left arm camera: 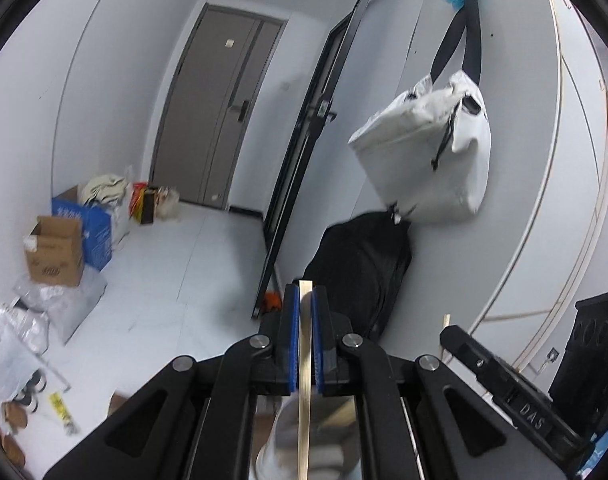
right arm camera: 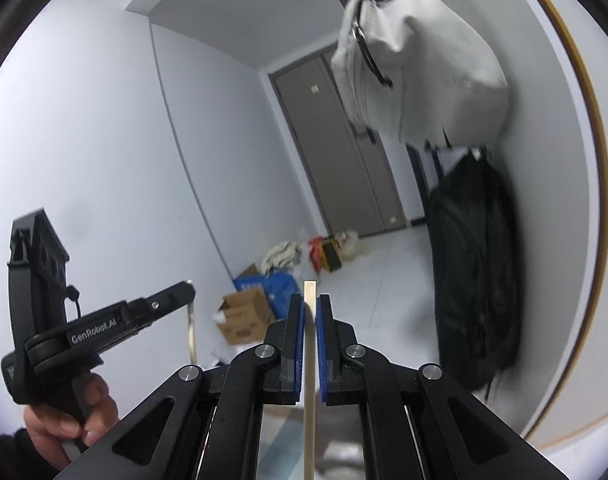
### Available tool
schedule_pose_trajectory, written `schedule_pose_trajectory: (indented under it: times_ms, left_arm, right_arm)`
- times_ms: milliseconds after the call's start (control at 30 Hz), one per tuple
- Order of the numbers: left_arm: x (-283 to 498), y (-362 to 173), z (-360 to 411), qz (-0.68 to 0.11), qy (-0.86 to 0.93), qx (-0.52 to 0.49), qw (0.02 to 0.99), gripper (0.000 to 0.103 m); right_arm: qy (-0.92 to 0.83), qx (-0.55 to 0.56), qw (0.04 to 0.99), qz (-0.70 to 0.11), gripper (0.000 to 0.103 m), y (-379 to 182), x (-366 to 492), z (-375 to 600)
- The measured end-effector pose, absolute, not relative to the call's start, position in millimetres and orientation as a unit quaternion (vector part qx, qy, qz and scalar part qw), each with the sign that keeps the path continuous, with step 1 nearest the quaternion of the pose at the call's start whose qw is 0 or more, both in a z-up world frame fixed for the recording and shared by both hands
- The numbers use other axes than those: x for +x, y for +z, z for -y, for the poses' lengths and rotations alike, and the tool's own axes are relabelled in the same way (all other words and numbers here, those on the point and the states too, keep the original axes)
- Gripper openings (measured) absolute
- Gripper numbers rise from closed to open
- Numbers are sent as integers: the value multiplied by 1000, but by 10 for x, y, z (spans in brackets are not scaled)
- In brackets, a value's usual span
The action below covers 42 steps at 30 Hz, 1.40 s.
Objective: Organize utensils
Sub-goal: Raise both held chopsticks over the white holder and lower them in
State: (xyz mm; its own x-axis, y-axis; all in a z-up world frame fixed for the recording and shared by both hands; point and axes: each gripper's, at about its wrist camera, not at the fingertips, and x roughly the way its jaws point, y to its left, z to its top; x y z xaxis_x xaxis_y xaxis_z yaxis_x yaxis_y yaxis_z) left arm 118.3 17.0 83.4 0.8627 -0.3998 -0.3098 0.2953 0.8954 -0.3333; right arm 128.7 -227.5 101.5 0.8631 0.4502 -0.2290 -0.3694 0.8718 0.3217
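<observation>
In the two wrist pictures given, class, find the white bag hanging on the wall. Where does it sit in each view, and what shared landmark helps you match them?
Left wrist view: the white bag hangs right of centre, in the upper half, from black straps.
Right wrist view: the white bag fills the upper right.
Shared landmark: the black backpack directly below it in both.

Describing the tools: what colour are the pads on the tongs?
Blue pads on black tongs, clearest in the right wrist view.
</observation>
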Motion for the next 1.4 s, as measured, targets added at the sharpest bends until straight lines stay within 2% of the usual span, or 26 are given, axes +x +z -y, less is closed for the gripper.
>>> schedule_pose_trajectory:
  times_ms: [500, 800, 1400]
  left_arm:
    - [1674, 641, -135, -155, -166, -183, 957, 2]
    - [1607, 532, 73, -134, -174, -142, 965, 2]
    - [1652, 341, 144, -143, -172, -147, 964, 2]
  right_arm:
    - [177, 122, 971, -104, 5, 953, 2030, 2193]
    - [153, 111, 979, -80, 5, 845, 2116, 2149]
    - [154, 110, 979, -77, 5, 522, 2112, 2147]
